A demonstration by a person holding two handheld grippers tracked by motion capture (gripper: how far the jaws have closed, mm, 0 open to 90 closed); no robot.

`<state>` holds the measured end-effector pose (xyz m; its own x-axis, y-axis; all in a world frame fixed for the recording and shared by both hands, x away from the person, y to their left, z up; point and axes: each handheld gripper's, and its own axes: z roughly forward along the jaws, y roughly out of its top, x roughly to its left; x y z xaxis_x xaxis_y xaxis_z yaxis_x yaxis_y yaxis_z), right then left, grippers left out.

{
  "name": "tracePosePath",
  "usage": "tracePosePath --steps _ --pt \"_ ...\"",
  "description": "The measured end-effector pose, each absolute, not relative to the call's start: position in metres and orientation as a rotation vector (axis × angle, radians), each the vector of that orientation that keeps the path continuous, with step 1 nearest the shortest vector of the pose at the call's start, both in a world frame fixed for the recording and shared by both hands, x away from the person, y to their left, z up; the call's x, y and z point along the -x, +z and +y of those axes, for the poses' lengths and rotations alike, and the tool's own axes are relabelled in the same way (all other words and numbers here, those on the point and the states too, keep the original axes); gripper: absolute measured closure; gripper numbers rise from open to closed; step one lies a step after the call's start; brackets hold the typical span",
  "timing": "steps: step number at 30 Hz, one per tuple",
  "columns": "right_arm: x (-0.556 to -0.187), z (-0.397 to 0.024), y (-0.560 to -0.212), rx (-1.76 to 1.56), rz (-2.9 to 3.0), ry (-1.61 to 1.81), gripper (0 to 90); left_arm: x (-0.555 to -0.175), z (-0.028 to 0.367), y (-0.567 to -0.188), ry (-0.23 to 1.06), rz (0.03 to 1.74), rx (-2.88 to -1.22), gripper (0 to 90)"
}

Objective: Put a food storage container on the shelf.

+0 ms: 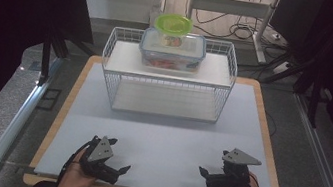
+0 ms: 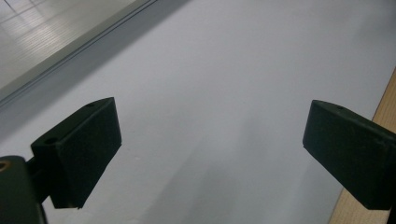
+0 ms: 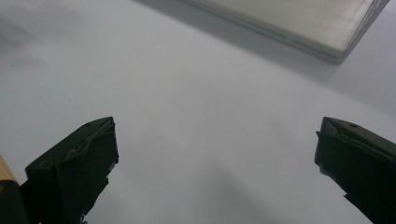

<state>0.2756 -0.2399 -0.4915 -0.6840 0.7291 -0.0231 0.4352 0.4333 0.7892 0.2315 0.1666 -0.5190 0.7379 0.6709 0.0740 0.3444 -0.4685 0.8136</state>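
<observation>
A white wire rack (image 1: 167, 76) with two shelves stands at the back middle of the table. On its top shelf sits a clear box with a blue lid (image 1: 173, 50), and a round tub with a green lid (image 1: 173, 24) rests on that box. My left gripper (image 1: 119, 155) lies near the front left edge, open, with nothing between its jaws (image 2: 212, 126). My right gripper (image 1: 213, 164) lies near the front right edge, also open and empty (image 3: 217, 135). Both sit low over the pale mat (image 1: 161, 143).
The mat covers a wooden table (image 1: 268, 140) whose rim shows all around it. The rack's lower shelf (image 3: 303, 23) shows at the top of both gripper views (image 2: 46, 37). Dark curtains, cables and a metal frame stand beyond the table.
</observation>
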Motion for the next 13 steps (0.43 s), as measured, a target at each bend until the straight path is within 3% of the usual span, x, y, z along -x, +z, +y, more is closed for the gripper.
tracePosePath --steps 13 --pt "-0.281 -0.246 -0.510 -1.057 2.384 1.066 0.0 -0.232 0.166 -0.519 0.495 0.759 -2.099 4.1"
